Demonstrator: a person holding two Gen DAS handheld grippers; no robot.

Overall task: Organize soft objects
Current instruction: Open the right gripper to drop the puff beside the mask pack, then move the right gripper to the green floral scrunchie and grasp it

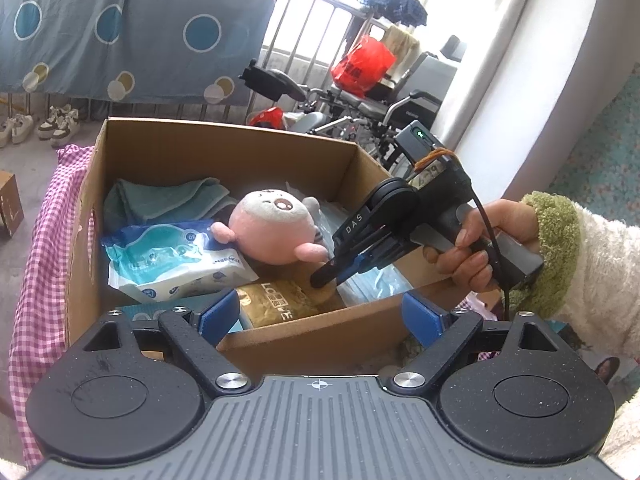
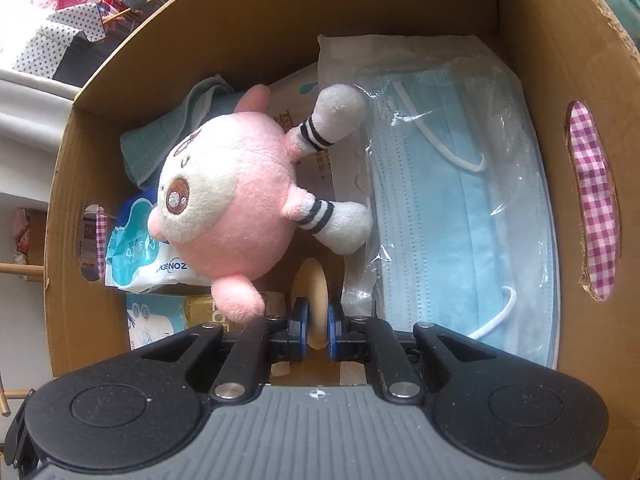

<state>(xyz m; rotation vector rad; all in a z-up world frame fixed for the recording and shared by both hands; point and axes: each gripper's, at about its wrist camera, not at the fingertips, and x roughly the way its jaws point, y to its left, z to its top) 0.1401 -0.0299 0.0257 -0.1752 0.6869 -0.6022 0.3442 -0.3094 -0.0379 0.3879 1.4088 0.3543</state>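
An open cardboard box [image 1: 224, 148] [image 2: 560, 60] holds a pink and white plush toy [image 1: 272, 228] [image 2: 224, 192], a blue and white wipes pack [image 1: 168, 260] [image 2: 136, 256], a folded teal cloth [image 1: 168, 200] [image 2: 160, 140], a clear bag of blue face masks [image 2: 452, 184] [image 1: 372, 284] and a brown tissue pack [image 1: 276, 300]. My right gripper [image 2: 316, 320] [image 1: 322, 274] reaches down into the box beside the plush, shut on a thin beige round pad [image 2: 314, 284]. My left gripper [image 1: 320, 316] stands wide open at the box's near rim, with nothing between its fingers.
The box rests on a pink checked cloth [image 1: 44, 240] [image 2: 592, 200]. A person's hand [image 1: 472, 248] in a fluffy white and green sleeve holds the right gripper. Behind the box are a wheelchair [image 1: 360, 108], a red bag [image 1: 360, 64], shoes [image 1: 56, 120] and a hanging blue sheet [image 1: 132, 28].
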